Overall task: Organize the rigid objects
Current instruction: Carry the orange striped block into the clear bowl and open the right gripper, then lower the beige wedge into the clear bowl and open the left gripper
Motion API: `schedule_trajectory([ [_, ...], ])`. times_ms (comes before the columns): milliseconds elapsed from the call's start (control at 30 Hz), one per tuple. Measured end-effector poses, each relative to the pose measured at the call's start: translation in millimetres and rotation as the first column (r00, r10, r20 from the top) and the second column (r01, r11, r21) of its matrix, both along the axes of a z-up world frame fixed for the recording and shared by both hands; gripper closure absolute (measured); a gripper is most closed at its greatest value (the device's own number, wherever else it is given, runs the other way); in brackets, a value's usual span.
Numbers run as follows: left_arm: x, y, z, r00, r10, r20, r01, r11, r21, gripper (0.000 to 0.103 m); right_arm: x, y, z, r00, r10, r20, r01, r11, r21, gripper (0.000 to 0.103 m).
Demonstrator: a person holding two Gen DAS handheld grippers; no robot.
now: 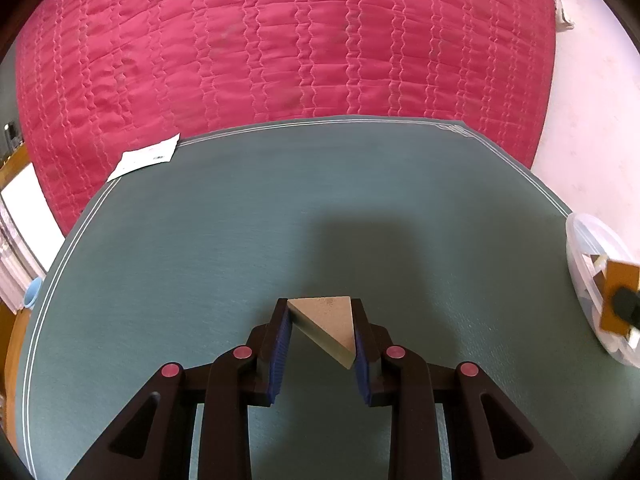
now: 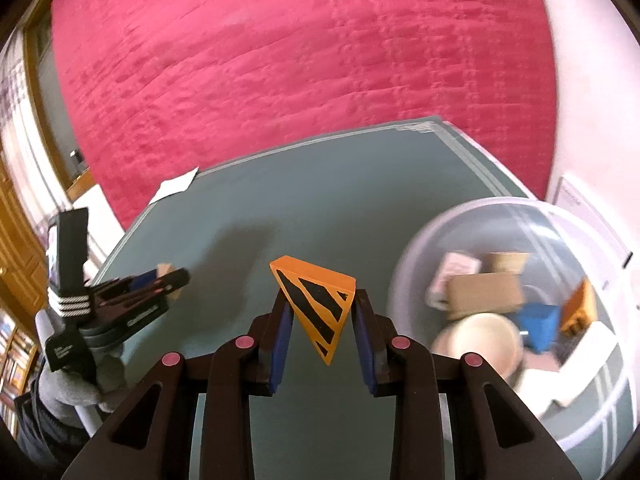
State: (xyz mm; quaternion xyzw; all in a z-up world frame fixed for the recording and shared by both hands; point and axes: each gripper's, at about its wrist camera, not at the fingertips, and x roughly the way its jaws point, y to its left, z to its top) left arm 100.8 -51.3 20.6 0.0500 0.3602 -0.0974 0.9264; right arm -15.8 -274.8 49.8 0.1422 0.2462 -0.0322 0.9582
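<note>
My left gripper (image 1: 320,332) is shut on a plain wooden triangular block (image 1: 330,322), held just above the grey-green mat (image 1: 200,240). My right gripper (image 2: 320,324) is shut on an orange triangular block with black stripes (image 2: 316,300), held above the mat (image 2: 280,208). A clear plastic tub (image 2: 452,224) stands on the mat to the right of my right gripper and holds several blocks and small objects. The left gripper also shows in the right wrist view (image 2: 172,280) at the left, with its block between the fingers. The tub's rim (image 1: 576,232) and the right gripper's orange block (image 1: 618,296) show at the right edge of the left wrist view.
The mat lies on a red quilted bedspread (image 1: 280,40). A white paper card (image 1: 144,156) lies at the mat's far left corner. A white surface (image 1: 592,120) borders the quilt on the right. Wooden furniture and shelves (image 2: 16,240) stand at the far left.
</note>
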Motion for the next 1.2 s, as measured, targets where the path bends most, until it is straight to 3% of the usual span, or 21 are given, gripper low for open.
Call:
schedule_trajectory([
  [500,-9.0,-8.0,-1.1,1.000,-0.009,0.002,0.009,1.000,0.010,0.073,-42.5,-91.7,-0.1,0.968,-0.252,0.011,0.252,0.967,0.028,0.072],
  [933,-25.8,-12.1,3.1,1.000,-0.009,0.007,0.009,1.000,-0.013,0.073,-56.0,-120.6,-10.4,0.948,-0.320,-0.003,0.319,0.946,0.050,0.071],
  [1000,-27.3,-12.8,3.5,1.000,-0.008,0.006,0.008,1.000,-0.015,0.073,-58.6,-123.4,-11.2,0.946,-0.323,-0.003,0.323,0.945,0.058,0.068],
  [1067,-28.0,-14.8,3.2,1.000,-0.009,0.002,0.009,1.000,-0.011,0.073,-60.2,-126.6,-11.3,0.946,-0.324,0.001,0.323,0.943,0.075,0.052],
  [1200,-31.8,-20.8,4.6,1.000,-0.019,-0.003,0.019,1.000,-0.006,0.073,-68.7,-131.6,-7.6,0.939,-0.343,0.029,0.340,0.937,0.083,0.050],
])
